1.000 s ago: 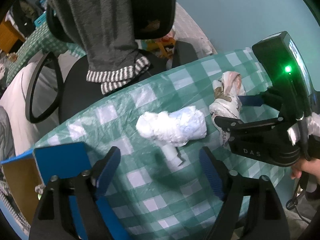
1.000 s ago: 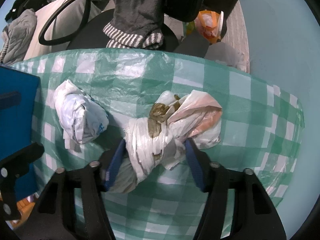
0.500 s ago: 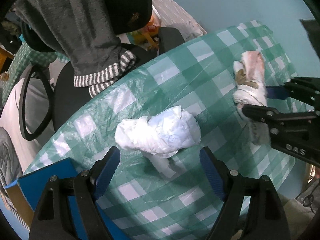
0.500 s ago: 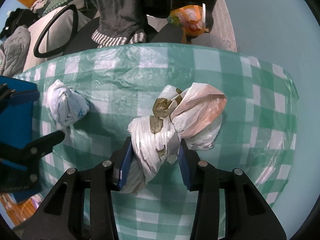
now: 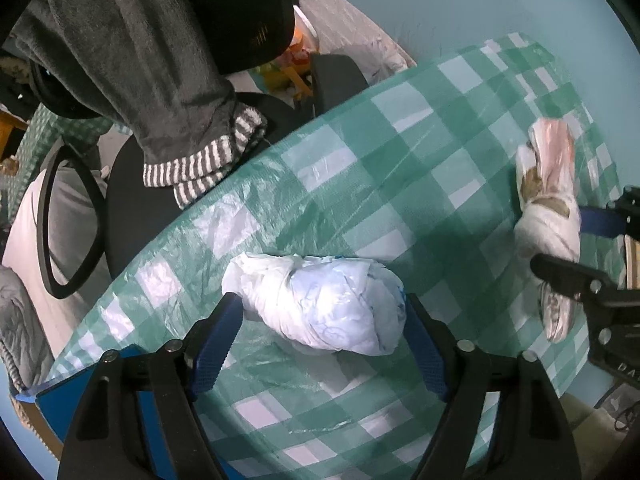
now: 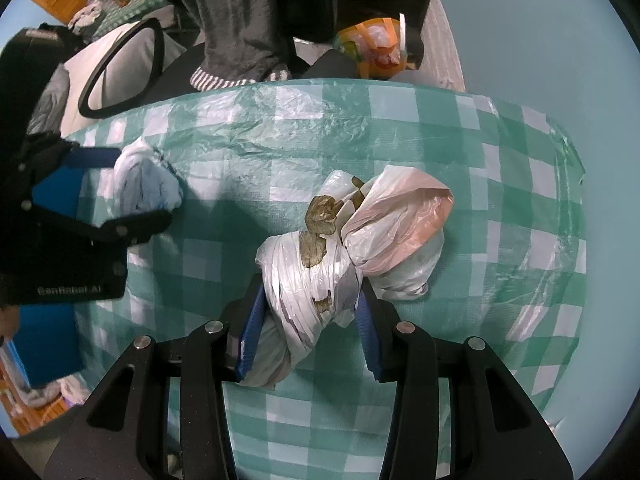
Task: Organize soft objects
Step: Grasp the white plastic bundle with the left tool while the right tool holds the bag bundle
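Note:
A white and pale blue knotted plastic bag bundle (image 5: 320, 304) lies on the green checked tablecloth (image 5: 380, 168). My left gripper (image 5: 320, 340) is open with its blue pads on either side of this bundle. The bundle also shows in the right wrist view (image 6: 142, 188). A white and pink knotted bag bundle (image 6: 344, 252) with brown marks sits between the pads of my right gripper (image 6: 308, 328), which is shut on its white end. That bundle shows in the left wrist view (image 5: 548, 216) at the right.
A black office chair (image 5: 168, 184) with a grey striped-cuff garment (image 5: 132, 64) stands at the table's far edge. A blue box (image 5: 100, 408) sits at the near left. An orange bag (image 6: 376, 44) lies beyond the table. A pale blue wall (image 5: 460, 4) is behind.
My left gripper has moved forward so the white-blue bundle now sits between its pads. My right gripper has closed tighter on the white and pink bundle.

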The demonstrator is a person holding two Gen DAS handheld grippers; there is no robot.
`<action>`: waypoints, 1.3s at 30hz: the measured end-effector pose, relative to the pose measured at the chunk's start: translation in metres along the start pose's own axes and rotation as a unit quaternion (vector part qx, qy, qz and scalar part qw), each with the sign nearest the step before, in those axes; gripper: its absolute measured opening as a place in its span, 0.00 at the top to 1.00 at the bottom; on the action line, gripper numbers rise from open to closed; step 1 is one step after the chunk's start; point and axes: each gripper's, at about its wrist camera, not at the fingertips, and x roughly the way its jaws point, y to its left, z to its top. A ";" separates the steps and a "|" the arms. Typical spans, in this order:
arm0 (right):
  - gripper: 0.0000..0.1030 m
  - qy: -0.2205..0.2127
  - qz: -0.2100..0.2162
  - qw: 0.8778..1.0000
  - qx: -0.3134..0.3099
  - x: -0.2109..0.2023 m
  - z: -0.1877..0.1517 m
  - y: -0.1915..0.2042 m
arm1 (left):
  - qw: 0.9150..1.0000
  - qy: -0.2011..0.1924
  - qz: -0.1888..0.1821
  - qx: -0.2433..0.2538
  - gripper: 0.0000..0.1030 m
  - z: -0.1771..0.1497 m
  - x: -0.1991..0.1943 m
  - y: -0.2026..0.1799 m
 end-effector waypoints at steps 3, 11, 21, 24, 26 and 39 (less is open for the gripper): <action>0.59 0.000 0.002 1.000 0.000 -0.001 -0.003 0.000 | 1.000 -0.007 0.002 -0.002 0.30 0.000 -0.002 0.001; 0.59 -0.010 0.003 1.000 -0.006 -0.009 -0.009 0.000 | 1.000 -0.028 0.014 0.004 0.39 -0.005 -0.011 -0.002; 0.59 -0.033 0.002 0.999 -0.025 -0.026 -0.008 0.008 | 0.998 -0.065 0.012 -0.017 0.40 -0.014 -0.043 0.002; 0.59 -0.039 0.001 0.999 -0.031 -0.031 -0.009 0.010 | 0.997 -0.075 0.011 -0.025 0.40 -0.020 -0.054 0.003; 0.59 -0.042 -0.002 0.998 -0.035 -0.035 -0.010 0.013 | 0.996 -0.081 0.011 -0.029 0.40 -0.024 -0.062 0.004; 0.59 -0.071 -0.006 0.996 -0.060 -0.072 -0.014 0.029 | 0.993 -0.112 0.014 -0.042 0.40 -0.058 -0.104 0.002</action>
